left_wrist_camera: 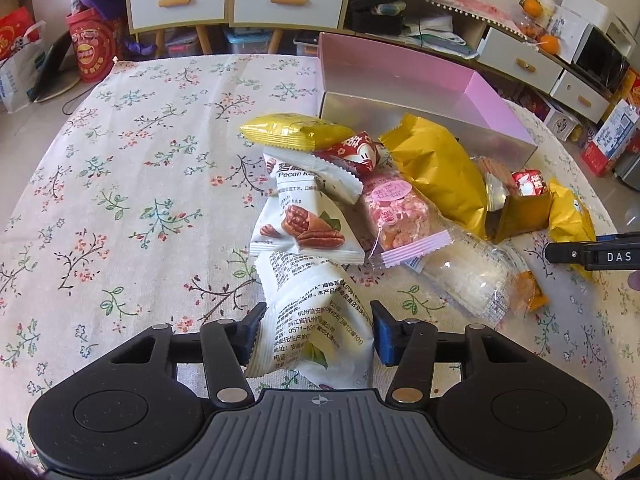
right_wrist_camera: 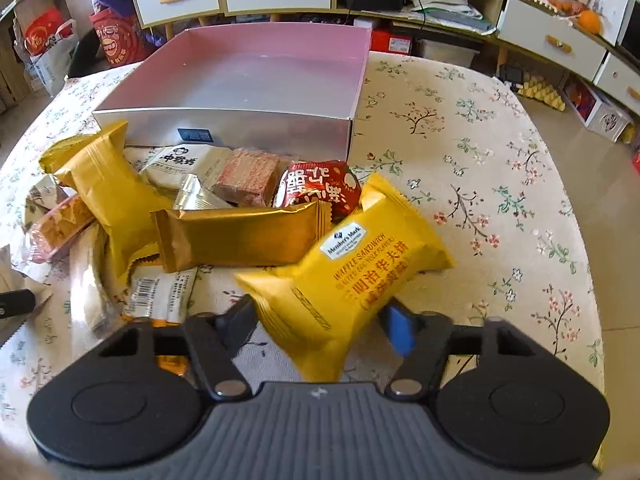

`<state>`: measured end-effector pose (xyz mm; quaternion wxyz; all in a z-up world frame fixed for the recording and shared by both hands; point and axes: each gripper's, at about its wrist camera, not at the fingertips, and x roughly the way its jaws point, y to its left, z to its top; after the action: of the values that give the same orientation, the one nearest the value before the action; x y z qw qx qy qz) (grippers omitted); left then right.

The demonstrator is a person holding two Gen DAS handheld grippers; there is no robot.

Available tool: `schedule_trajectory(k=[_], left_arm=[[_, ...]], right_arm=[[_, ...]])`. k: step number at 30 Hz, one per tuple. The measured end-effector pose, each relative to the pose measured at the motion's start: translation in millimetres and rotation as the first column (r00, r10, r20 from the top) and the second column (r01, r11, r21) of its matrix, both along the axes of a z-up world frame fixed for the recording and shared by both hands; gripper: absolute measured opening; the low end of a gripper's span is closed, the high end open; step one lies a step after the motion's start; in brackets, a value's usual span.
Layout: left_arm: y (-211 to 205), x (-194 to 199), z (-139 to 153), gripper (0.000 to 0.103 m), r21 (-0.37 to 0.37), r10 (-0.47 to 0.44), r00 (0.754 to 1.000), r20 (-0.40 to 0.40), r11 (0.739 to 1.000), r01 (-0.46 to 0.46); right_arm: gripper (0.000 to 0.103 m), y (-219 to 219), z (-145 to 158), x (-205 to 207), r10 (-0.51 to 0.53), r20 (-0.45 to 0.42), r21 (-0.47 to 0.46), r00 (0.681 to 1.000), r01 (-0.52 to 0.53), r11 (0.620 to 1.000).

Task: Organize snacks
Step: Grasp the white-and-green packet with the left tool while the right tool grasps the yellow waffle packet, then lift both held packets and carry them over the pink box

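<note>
- We see the pink box (right_wrist_camera: 256, 68) open and with nothing inside it, standing toward the far edge of the tabletop (right_wrist_camera: 500, 168), straight ahead of the right tongs (right_wrist_camera: 318, 322) and ahead and to the right of the left tongs (left_wrist_camera: 316, 330).
- Our right tongs are clamped on the yellow waffle sandwich pack (right_wrist_camera: 352, 276); its long axis runs slanted, from the lower left up to the upper right, and its far end points toward the near right corner of the box.
- Our left tongs are clamped on a white pecan pack (left_wrist_camera: 316, 320), whose long axis runs away from the tongs toward the snack pile (left_wrist_camera: 400, 200).
- We judge the right hand is nearer to the box, because only the pile lies between its pack and the near wall.
- Both tongs are held low over the near side of the tabletop and look forward and slightly down.
- We think the next move must lift each pack over the near wall.
</note>
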<state>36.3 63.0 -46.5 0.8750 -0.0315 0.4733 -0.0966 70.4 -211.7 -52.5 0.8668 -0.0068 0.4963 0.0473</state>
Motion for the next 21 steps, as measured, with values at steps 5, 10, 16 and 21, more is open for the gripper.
schedule_trajectory(k=[5, 10, 16, 21], left_arm=[[3, -4, 6, 0.05, -0.016, -0.003, 1.0, 0.013, 1.0, 0.003], [4, -7, 16, 0.05, -0.036, -0.009, 0.999, 0.036, 0.999, 0.01], [1, -8, 17, 0.05, -0.042, -0.019, 0.999, 0.033, 0.999, 0.021], [-2, -6, 16, 0.05, -0.047, -0.017, 1.0, 0.026, 0.999, 0.018]], right_arm=[[0.048, 3, 10, -9, 0.033, 0.007, -0.007, 0.999, -0.033, 0.999], [0.028, 2, 19, -17, 0.053, 0.012, 0.001, 0.999, -0.053, 0.999], [0.031, -7, 11, -20, 0.037, -0.086, 0.037, 0.996, -0.034, 0.999], [0.077, -24, 17, -18, -0.037, -0.077, 0.124, 0.996, 0.047, 0.991]])
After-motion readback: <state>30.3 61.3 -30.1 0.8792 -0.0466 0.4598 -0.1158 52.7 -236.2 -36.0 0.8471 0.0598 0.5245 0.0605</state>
